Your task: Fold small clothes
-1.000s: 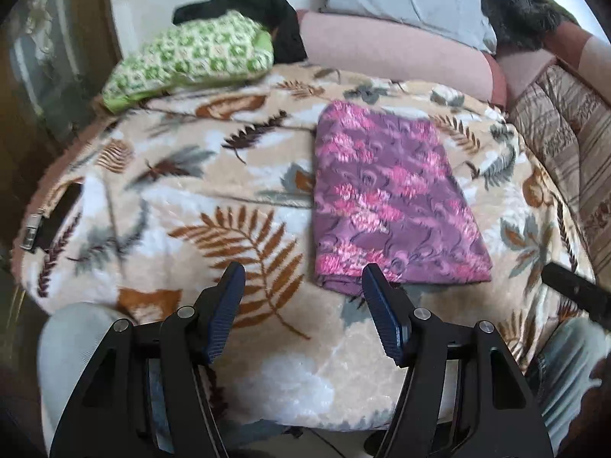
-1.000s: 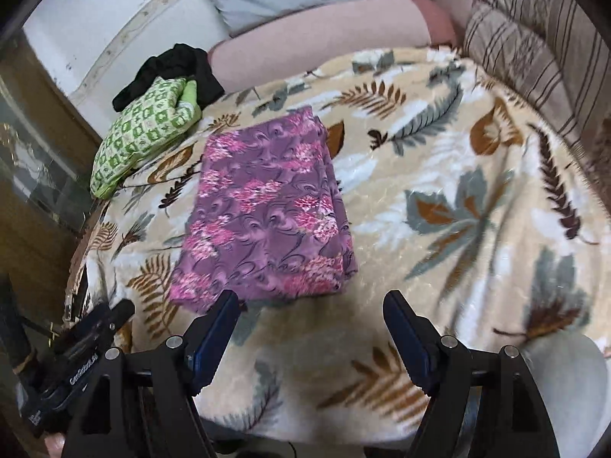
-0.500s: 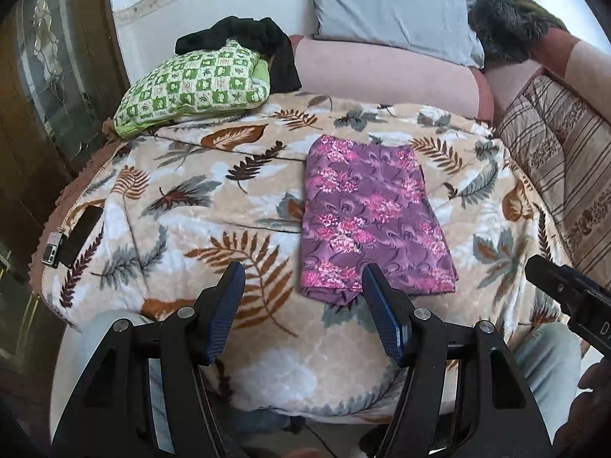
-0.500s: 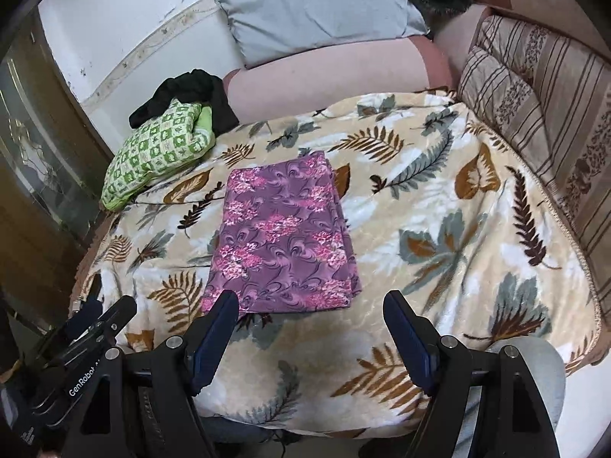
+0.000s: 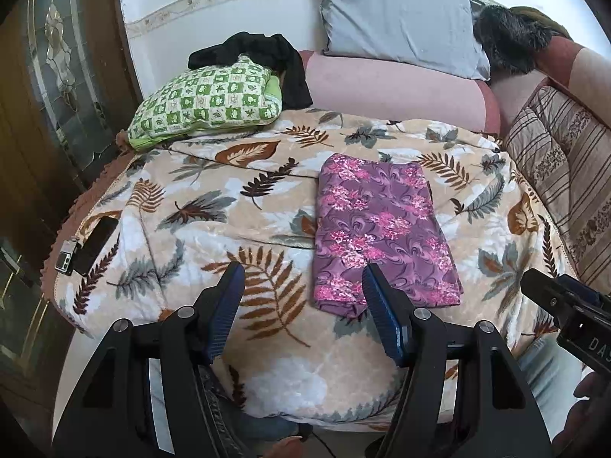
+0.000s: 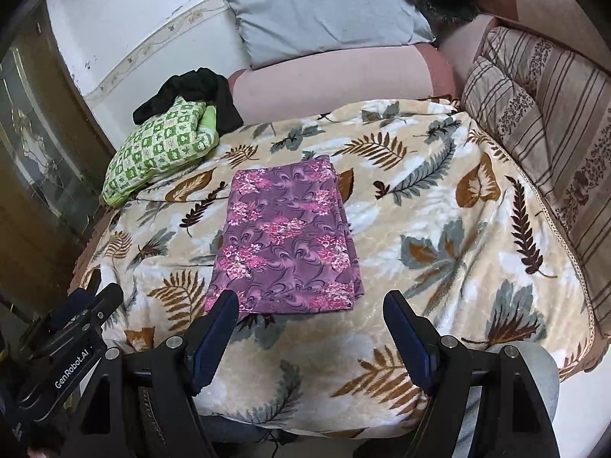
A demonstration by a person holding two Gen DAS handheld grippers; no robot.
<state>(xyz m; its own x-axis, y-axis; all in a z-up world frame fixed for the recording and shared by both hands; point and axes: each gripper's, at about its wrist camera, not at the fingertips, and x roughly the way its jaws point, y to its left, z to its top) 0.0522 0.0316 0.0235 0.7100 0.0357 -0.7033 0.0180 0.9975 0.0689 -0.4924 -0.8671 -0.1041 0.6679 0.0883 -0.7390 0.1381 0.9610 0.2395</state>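
One folded purple floral cloth (image 5: pixel 382 236) lies flat as a neat rectangle on the leaf-print blanket (image 5: pixel 229 206), a little toward the near edge of the bed and roughly in the middle across its width. Its long sides run away from the cameras; the near short edge sits back from the blanket's front rim, and a darker layer peeks out under the near left corner. All four edges look straight, with layered folds showing along the right side in the right wrist view.

Bare blanket surrounds the cloth on every side: a broad stretch to its left, a broad stretch to its right reaching the striped cushion (image 6: pixel 542 114), a band behind it up to the pink bolster (image 5: pixel 393 87), and a band in front before the blanket drops over the edge.

Both tools hang above the near edge, apart from the cloth. The left gripper (image 5: pixel 301 305) has its jaws spread with nothing between them, and so has the right gripper (image 6: pixel 311 328), also empty. Each one shows at the side of the other's view.

Farther out, a green checked pillow (image 5: pixel 206 103) rests at the far left corner with a black garment (image 5: pixel 267 57) draped behind it. A grey pillow (image 5: pixel 401 23) leans against the wall above the bolster. At the left rim of the blanket lies a dark phone (image 5: pixel 93 244) beside a small silver object (image 5: pixel 65 257).
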